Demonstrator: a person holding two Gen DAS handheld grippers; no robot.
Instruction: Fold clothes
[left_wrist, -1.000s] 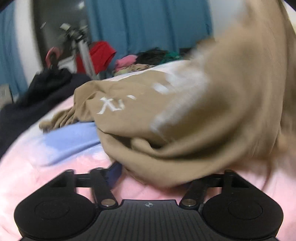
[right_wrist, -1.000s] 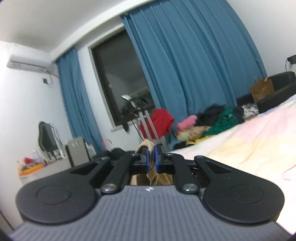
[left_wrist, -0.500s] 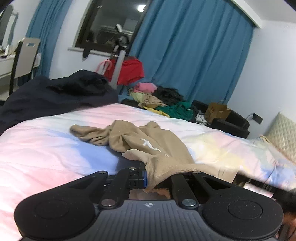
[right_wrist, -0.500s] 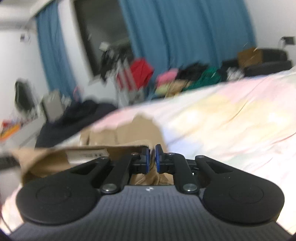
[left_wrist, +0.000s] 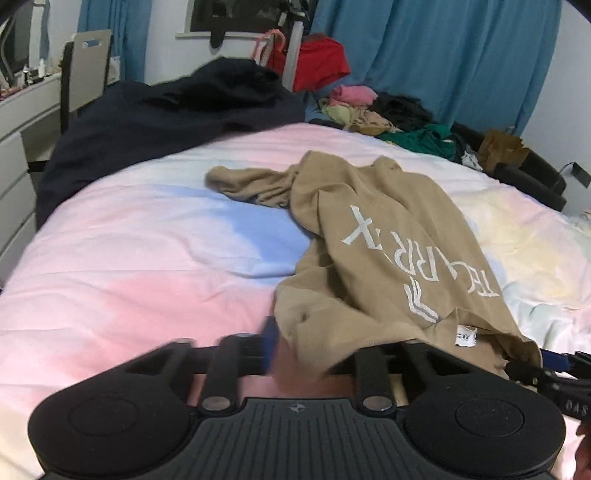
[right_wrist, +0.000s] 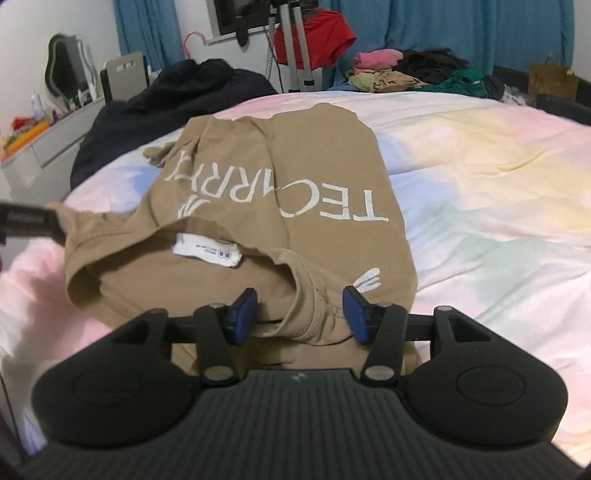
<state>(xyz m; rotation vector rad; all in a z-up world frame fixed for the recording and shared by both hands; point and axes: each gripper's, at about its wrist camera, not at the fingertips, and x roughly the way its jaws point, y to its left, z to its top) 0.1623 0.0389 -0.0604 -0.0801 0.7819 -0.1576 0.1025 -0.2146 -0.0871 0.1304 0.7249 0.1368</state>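
A tan T-shirt (left_wrist: 388, 251) with white lettering lies crumpled on the pastel bedspread (left_wrist: 129, 258). Its near hem drapes over my left gripper (left_wrist: 317, 354), whose jaws are opening. The left blue pad (left_wrist: 269, 345) stands clear of the cloth and the other finger is hidden under it. In the right wrist view the T-shirt (right_wrist: 295, 192) shows its collar and white label (right_wrist: 207, 253). My right gripper (right_wrist: 300, 314) is opening too. The collar's edge lies between its blue pads (right_wrist: 243, 314), which do not press on it. Each gripper shows at the edge of the other's view.
A dark navy heap (left_wrist: 166, 110) covers the bed's far left corner. Beyond the bed lie a pile of mixed clothes (left_wrist: 388, 114) and a red garment on a stand (left_wrist: 321, 70). White drawers (left_wrist: 22, 122) and a chair stand at the left, blue curtains behind.
Both grippers were shut on the shirt and held it up. They have come down to the bed, the shirt now lies spread on it, and both pairs of jaws have parted.
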